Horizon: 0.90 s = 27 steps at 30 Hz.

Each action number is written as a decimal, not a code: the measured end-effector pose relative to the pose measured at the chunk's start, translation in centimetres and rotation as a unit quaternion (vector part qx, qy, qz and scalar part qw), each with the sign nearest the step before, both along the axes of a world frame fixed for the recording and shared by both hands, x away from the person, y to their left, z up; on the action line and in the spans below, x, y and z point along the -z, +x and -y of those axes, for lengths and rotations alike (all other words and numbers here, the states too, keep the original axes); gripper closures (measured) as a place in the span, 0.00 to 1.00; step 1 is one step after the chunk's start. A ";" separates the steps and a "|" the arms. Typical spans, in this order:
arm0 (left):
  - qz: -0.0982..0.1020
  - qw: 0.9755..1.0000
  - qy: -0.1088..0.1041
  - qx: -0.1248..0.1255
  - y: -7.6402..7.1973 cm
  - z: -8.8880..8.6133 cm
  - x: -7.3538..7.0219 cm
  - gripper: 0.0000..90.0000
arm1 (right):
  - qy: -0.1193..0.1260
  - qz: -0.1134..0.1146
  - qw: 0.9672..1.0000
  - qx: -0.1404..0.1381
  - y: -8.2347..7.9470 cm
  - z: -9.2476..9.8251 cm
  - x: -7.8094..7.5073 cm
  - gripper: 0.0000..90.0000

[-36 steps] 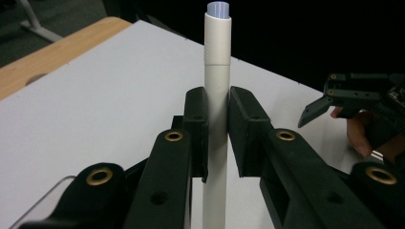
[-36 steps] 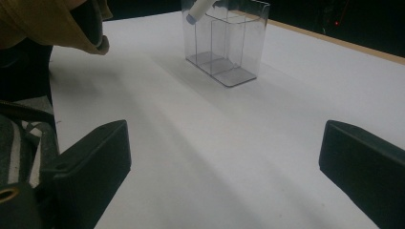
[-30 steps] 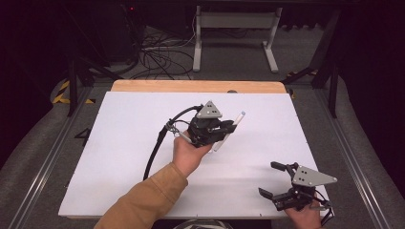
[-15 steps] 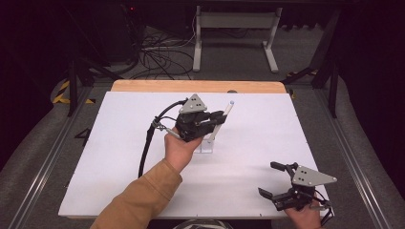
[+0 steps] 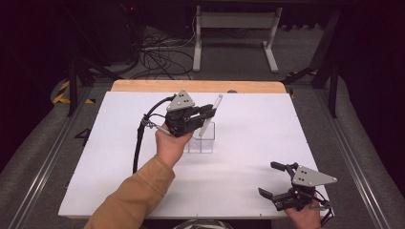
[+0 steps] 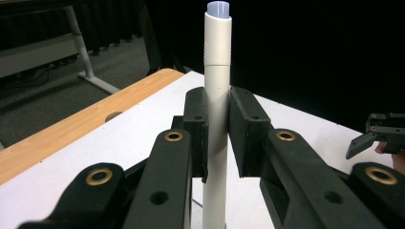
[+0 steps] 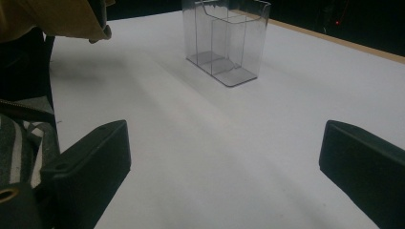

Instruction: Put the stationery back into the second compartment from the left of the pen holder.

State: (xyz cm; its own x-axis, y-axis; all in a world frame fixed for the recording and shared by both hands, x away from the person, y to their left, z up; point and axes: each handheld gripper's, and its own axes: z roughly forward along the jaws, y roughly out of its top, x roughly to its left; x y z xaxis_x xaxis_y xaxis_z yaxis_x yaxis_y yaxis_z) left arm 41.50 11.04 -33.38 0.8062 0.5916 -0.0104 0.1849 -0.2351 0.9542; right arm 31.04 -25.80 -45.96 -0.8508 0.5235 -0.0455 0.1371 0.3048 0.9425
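Observation:
A white marker (image 5: 211, 114) with a pale blue cap end (image 6: 218, 9) stands nearly upright, and my left gripper (image 5: 206, 112) is shut on its barrel (image 6: 217, 86). That gripper hovers just above a clear plastic holder (image 5: 202, 138) with two compartments (image 7: 224, 40) near the middle of the white table. My right gripper (image 5: 276, 180) rests at the table's front right corner, its jaws wide open with nothing between them (image 7: 224, 157). The marker's lower tip is hidden behind the left gripper's jaws.
The white tabletop (image 5: 286, 138) has a wooden strip (image 5: 200, 86) along its far edge. A black cable (image 5: 139, 143) trails from the left gripper over the table. Beyond the table are a desk frame (image 5: 234, 33) and floor cables (image 5: 157, 57).
My left gripper has carried the marker leftward and a little away from me, and the clear holder has come into sight beneath it. The right gripper has stayed where it was.

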 end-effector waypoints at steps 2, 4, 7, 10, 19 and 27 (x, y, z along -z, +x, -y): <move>-0.001 1.000 -0.002 -0.001 0.3 -0.2 0.2 0.87 | 0.000 0.000 1.000 0.000 0.0 0.0 0.0 0.05; 0.000 1.000 -0.004 -0.002 0.6 -0.5 0.4 0.87 | -0.001 -0.001 1.000 0.000 0.0 0.0 0.0 0.05; 0.004 1.000 -0.006 -0.003 1.1 -1.0 0.7 0.87 | -0.001 -0.001 1.000 0.000 0.0 0.0 0.0 0.05; 0.011 1.000 -0.012 0.006 1.7 -1.4 1.0 0.87 | -0.001 -0.001 1.000 0.000 0.0 0.0 0.0 0.05; 0.010 1.000 -0.021 0.007 2.7 -2.5 2.1 0.87 | -0.003 -0.002 1.000 0.000 0.0 -0.1 0.0 0.05; -0.004 1.000 -0.024 0.008 3.9 -3.0 3.1 0.87 | -0.003 -0.003 1.000 0.002 0.0 0.0 0.1 0.05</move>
State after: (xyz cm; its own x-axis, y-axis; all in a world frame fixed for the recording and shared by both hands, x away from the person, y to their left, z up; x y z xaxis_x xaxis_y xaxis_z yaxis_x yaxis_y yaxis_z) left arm 45.38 14.01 -36.46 0.8154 0.5772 -0.0453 0.1897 -0.1924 0.9628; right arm 31.07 -25.83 -46.03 -0.8492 0.5263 -0.0437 0.1434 0.3095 0.9400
